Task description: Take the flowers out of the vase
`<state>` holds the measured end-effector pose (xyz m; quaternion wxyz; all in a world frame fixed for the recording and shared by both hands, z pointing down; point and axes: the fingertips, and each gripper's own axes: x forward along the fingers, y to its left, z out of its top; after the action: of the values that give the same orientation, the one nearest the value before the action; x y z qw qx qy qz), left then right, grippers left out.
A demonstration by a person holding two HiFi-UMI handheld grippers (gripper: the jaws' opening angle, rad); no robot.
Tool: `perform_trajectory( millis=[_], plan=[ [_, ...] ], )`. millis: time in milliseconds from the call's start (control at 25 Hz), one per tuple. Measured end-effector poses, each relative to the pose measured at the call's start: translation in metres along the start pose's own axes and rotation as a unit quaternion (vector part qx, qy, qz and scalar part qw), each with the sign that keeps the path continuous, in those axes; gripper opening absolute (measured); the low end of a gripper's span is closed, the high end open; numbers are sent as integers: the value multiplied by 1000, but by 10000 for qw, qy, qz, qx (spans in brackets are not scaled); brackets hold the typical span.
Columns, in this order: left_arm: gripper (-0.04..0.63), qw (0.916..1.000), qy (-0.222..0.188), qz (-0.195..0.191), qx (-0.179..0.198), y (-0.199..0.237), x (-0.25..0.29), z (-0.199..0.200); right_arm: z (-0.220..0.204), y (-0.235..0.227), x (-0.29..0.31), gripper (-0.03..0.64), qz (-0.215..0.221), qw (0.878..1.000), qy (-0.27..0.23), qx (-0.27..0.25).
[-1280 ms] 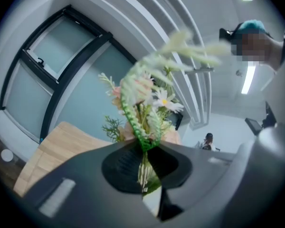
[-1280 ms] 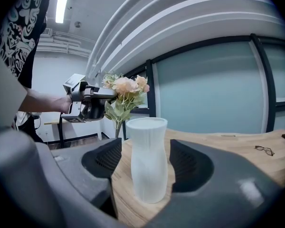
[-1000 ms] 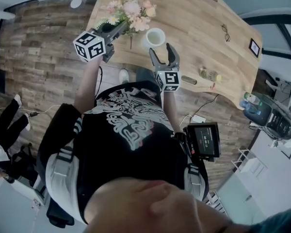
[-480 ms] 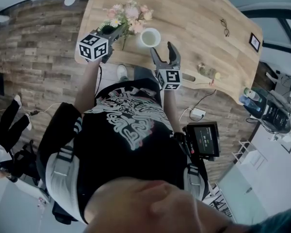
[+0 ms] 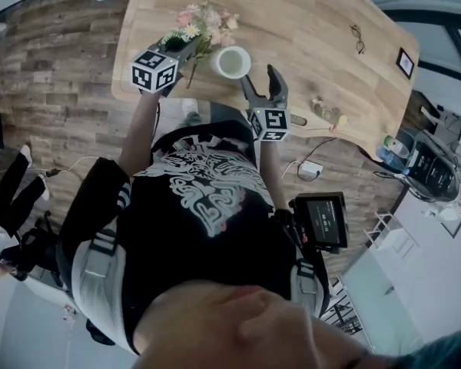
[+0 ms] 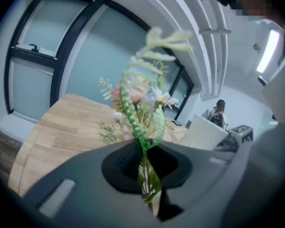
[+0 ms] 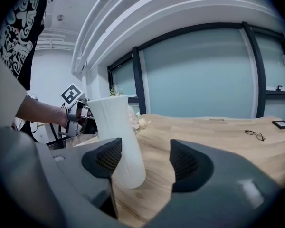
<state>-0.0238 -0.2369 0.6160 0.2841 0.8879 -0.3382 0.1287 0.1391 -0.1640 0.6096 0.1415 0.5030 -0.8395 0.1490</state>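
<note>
since a second ago the left tongs (image 5: 189, 48) and the flowers (image 5: 203, 28) have sunk toward the bench (image 5: 315, 21), just left of the white vase (image 5: 231, 61), which stands empty. those tongs are pinched tight on the bunched stems, just under the foliage. the right tongs (image 5: 259, 79) gape wide, gripping nothing, with the vase standing close before their left jaw. the bunch looks light, its thin stems bendy and its blooms easily crushed, so the stems are the place to hold. its long axis runs from stem ends near the bench edge up to blooms leaning away from the person.
</note>
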Motion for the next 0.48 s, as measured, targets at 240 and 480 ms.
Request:
perform_trajectory(
  millis=[240,480],
  plan=[
    [18,9998,61,22,-213,9,8,-2,2,-1,1,316,-66,10000,56,26],
    [18,9995,285,128,-83,18,23,-8,0,-4,1,316,-133,9998,163,70]
  ],
)
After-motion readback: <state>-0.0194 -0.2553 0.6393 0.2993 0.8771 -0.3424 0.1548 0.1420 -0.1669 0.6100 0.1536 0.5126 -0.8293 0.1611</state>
